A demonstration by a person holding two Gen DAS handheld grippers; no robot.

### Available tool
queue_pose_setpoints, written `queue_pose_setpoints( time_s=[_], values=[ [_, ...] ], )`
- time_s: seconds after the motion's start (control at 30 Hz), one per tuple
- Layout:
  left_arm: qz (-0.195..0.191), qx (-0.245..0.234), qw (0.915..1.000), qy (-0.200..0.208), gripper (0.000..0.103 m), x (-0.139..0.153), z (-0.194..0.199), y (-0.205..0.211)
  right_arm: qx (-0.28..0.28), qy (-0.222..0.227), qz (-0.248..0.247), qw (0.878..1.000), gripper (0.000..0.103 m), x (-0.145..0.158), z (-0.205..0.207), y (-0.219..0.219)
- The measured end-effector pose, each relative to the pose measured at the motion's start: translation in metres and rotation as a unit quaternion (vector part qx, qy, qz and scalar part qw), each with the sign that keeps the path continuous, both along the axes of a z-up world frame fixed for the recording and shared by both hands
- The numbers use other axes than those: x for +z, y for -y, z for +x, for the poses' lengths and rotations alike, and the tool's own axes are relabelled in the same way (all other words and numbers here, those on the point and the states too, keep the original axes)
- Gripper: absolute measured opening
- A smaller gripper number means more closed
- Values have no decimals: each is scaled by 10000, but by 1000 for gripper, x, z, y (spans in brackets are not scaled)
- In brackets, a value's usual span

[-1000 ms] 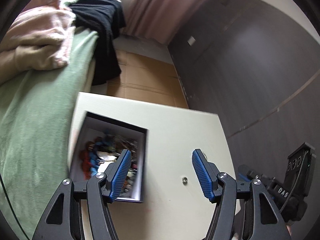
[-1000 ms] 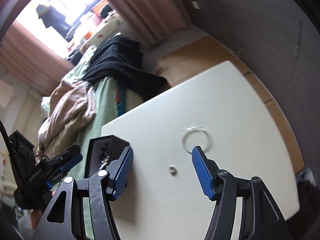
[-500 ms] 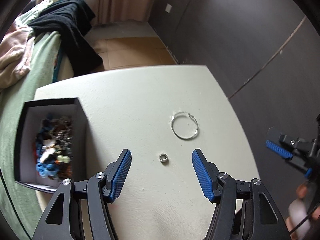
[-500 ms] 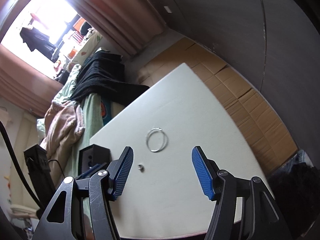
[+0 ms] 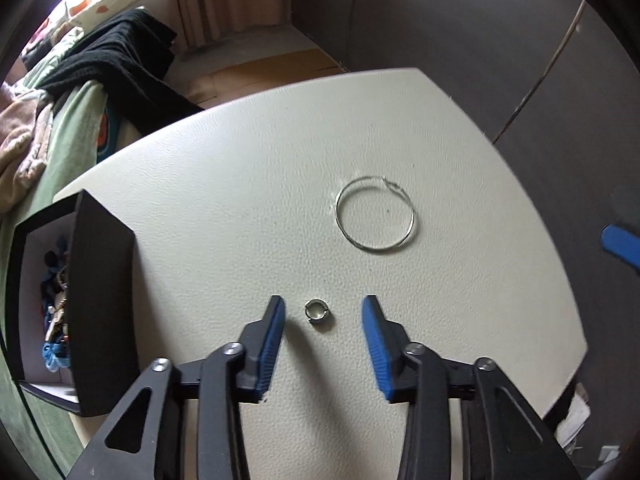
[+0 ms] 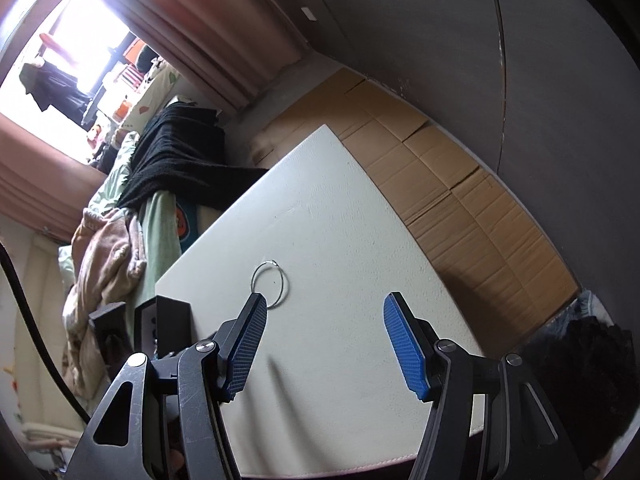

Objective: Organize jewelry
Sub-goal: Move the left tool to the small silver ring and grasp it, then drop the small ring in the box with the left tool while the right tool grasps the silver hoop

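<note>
Blue-padded left gripper [image 5: 323, 312] has just been closing around the small silver ring [image 5: 316, 311], pads not touching yet; pickup seems imminent.

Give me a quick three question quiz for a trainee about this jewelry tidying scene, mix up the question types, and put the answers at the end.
1. True or false: the small ring lies on the white table between the fingers of the left gripper, untouched.
2. Multiple choice: the large wire hoop is A) inside the black box, B) flat on the table, C) held by the right gripper.
3. Fill in: the beads and other jewelry already sorted sit in the ____.

Key: 1 true. 2 B. 3 black box.
</note>
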State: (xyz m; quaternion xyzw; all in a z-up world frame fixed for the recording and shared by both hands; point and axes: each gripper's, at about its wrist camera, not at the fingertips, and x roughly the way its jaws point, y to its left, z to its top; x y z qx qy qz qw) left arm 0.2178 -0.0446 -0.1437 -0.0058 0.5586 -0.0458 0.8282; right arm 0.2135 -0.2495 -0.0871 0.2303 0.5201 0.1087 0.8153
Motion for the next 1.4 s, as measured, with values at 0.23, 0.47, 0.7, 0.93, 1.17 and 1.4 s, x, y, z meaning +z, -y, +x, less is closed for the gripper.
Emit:
queue_pose_setpoints(
  time_s=[0.23, 0.47, 0.7, 0.93, 1.17, 1.4],
  values=[
    [217, -135, 9996, 149, 12, 1, -4, 6, -28, -104, -173, 9998, 62, -7, 2, -2],
    [-239, 137, 9994, 223, 12, 10, -4, -12, 15, -44, -246, 9997, 62, -7, 3, -8],
    [-588, 405, 9962, 500, 12, 31, -3, -28, 167, -184, -495, 9985, 61, -19, 10, -25],
    [-906, 796, 9896, 787, 12, 52, -9, -56, 368, 81, -861, 9956, 61, -19, 15, -43],
    [-1156, 999, 9833, 989, 12, 67, -16, -81, 732, 99, -1087, 9913, 61, -32, 22, -67],
    [-1339, 1287, 9761, 1128, 12, 75, -23, -106, 830, 34, -1031, 9912, 51, -44, 37, -72]
  ],
)
